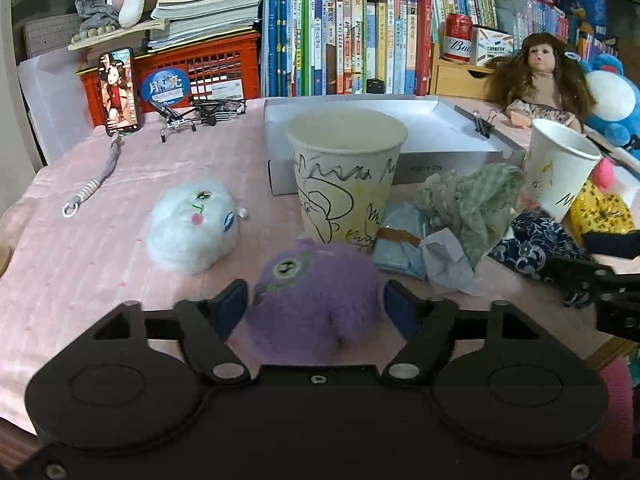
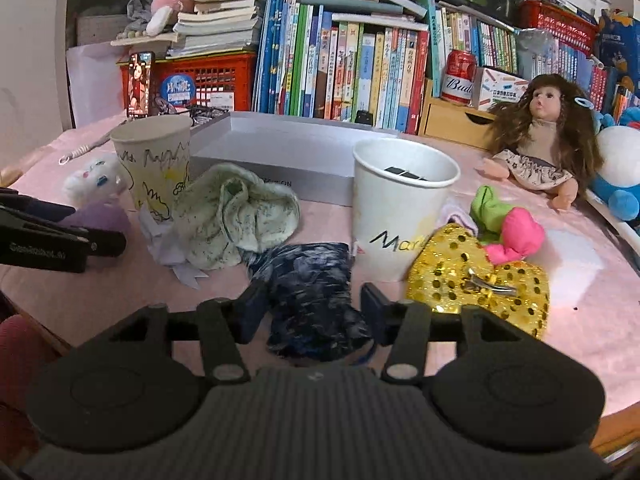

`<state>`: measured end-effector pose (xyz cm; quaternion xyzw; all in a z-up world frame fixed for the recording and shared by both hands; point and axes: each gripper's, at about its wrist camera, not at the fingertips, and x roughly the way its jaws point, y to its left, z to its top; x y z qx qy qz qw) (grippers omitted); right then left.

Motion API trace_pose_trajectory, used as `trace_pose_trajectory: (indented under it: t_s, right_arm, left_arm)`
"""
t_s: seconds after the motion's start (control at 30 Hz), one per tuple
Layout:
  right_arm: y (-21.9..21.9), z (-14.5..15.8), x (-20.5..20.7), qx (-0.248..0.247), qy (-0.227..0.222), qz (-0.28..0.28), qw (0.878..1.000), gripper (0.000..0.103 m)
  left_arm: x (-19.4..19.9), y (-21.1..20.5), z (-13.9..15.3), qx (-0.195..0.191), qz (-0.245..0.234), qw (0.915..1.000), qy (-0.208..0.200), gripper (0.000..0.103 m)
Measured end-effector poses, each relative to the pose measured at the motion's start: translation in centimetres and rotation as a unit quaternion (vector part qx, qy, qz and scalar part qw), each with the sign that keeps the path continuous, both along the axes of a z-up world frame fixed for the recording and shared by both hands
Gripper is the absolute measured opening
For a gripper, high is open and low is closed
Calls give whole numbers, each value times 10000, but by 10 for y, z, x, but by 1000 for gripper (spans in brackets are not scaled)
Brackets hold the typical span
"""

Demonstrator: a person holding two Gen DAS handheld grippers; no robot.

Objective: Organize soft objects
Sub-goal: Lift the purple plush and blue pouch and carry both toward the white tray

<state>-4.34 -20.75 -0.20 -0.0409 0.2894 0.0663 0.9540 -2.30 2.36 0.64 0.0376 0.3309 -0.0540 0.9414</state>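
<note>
Purple plush (image 1: 316, 304) sits between your left gripper (image 1: 316, 300) pads, jaws spread, a sliver of gap showing each side; not pinched. Dark blue cloth (image 2: 312, 300) lies between your right gripper (image 2: 314, 308) pads likewise, jaws apart, no squeeze visible. Reads as the pick-up step on both sides. Next: close each until the pads bite, then lift. Scribbled cup (image 1: 346, 176) stands just beyond the plush; white cup (image 2: 400, 208) just beyond the cloth. White plush (image 1: 192, 224) ahead-left, green cloth (image 2: 236, 212) ahead-left of right tool.
</note>
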Motion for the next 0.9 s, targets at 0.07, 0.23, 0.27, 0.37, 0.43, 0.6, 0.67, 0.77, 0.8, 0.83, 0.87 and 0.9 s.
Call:
trace_pose_trajectory:
  t_s: [0.07,0.23,0.27,0.37,0.43,0.6,0.67,0.77,0.8,0.83,0.87,0.9]
  right_arm:
    - [-2,-1,3,98,-2,-27,9999,74]
    - [0,-9,17,283,68,56,9996,75]
    - [1,-12,20,275,86,68,9996,75]
    - [4,-21,24,196,105,77,9997,64]
    - [3,-21,20,202,77,109,9997,59]
    - [-6,-12,10,491,227,348,9979,52]
    - [-9,-5,8,634,303,420,9966,51]
    - [-15,11,3,816,245,574,9947,50]
    - [-17,17,1,834,190,628,9944,50]
    - [-19,26,-1,854,103,694,9939,50]
    - [-21,32,-2,876,24,734,9934,50]
    - [-22,39,-3,897,-66,777,9929,50]
  left_arm:
    - [2,-2,-2,70,25,10000,12,79]
    - [8,-4,-8,105,3,9999,81,79]
    - [9,-4,-10,84,-2,9999,115,77]
    - [7,-3,-12,-44,-88,9998,144,61]
    - [4,-6,-12,55,-183,9997,164,59]
    - [-4,-6,-5,-86,-348,9989,306,58]
    - [-11,-5,6,-239,-472,9982,268,58]
    - [-21,0,27,-386,-633,9972,62,58]
    - [-24,3,34,-438,-675,9968,-6,58]
    - [-26,6,41,-490,-718,9962,-77,58]
    - [-27,9,50,-543,-764,9955,-164,59]
    - [-28,12,58,-576,-800,9948,-239,59]
